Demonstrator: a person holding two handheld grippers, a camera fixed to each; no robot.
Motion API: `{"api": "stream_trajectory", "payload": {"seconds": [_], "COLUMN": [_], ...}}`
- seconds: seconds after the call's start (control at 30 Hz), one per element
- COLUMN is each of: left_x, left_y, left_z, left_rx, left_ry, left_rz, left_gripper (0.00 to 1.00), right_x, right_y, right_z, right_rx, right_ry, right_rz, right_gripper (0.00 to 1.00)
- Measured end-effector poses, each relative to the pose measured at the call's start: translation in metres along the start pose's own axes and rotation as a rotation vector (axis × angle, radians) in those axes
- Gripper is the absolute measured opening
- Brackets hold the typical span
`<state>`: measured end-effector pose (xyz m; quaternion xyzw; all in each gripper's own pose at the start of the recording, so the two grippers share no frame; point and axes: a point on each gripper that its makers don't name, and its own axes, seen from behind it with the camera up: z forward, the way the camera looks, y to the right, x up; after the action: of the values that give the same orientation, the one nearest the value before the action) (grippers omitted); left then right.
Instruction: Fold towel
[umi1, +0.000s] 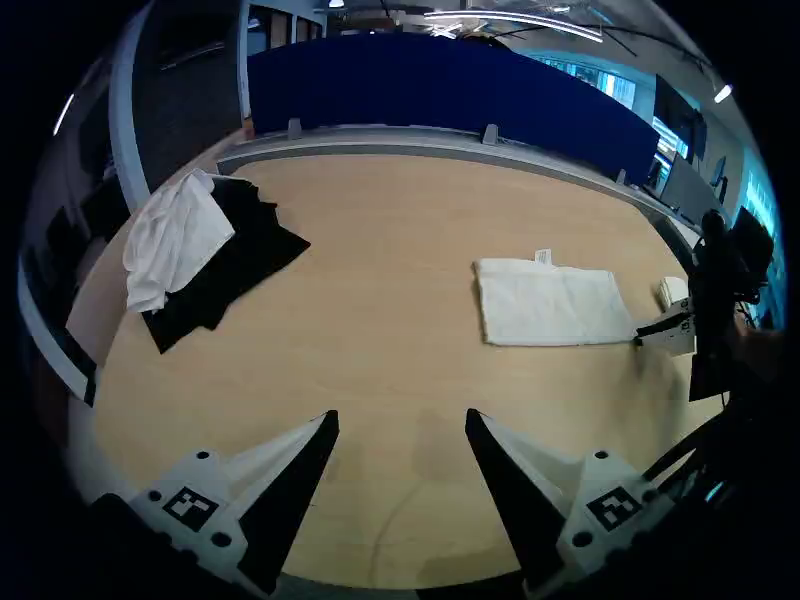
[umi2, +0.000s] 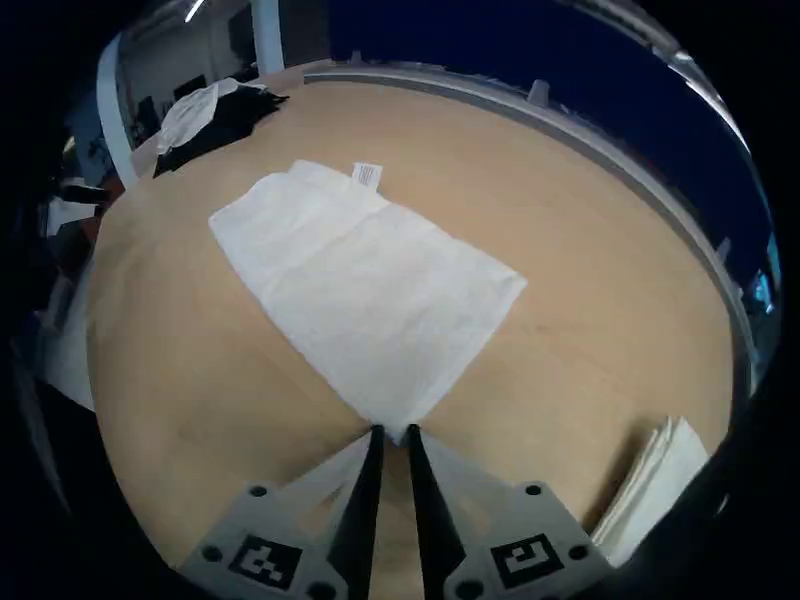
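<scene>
Now, step: taking a corner for a fold, I judge.
Towel (umi2: 370, 290): flat on the table (umi2: 600, 260), one corner pointing at the right gripper (umi2: 393, 432).
Right fingers: almost pressed together, pinching that corner's tip as far as shows.
Left gripper (umi1: 401, 415): fingers spread, empty, over bare table, well apart from the towel.
Next: lift the corner and carry it to the far edge; the left should take the other near corner so the fold lies square.
</scene>
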<state>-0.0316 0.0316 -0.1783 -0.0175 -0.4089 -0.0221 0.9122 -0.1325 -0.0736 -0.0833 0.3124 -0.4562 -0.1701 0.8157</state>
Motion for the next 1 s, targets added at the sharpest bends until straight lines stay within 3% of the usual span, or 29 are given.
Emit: {"api": "stream_trajectory", "payload": {"seconds": [0.17,0.5,1.0], "left_x": [-0.001,-0.002,0.000], "left_y": [0.000,-0.002,-0.003], "left_z": [0.002,0.004,-0.004], "left_rx": [0.000,0.000,-0.003], "left_ry": [-0.002,-0.004,0.004], "left_rz": [0.000,-0.003,-0.013], "left_gripper": [0.94,0.94,0.94], "right_x": [0.002,0.008,0.060], "right_y": [0.001,0.001,-0.002], "right_z": [-0.001,-0.005,-0.031], "right_rx": [-0.007,-0.010,-0.028], "right_ry": [0.005,0.011,0.102], "right_rz": [-0.013,-0.039,-0.100], "right_gripper": [0.06,0.04,0.03]}}
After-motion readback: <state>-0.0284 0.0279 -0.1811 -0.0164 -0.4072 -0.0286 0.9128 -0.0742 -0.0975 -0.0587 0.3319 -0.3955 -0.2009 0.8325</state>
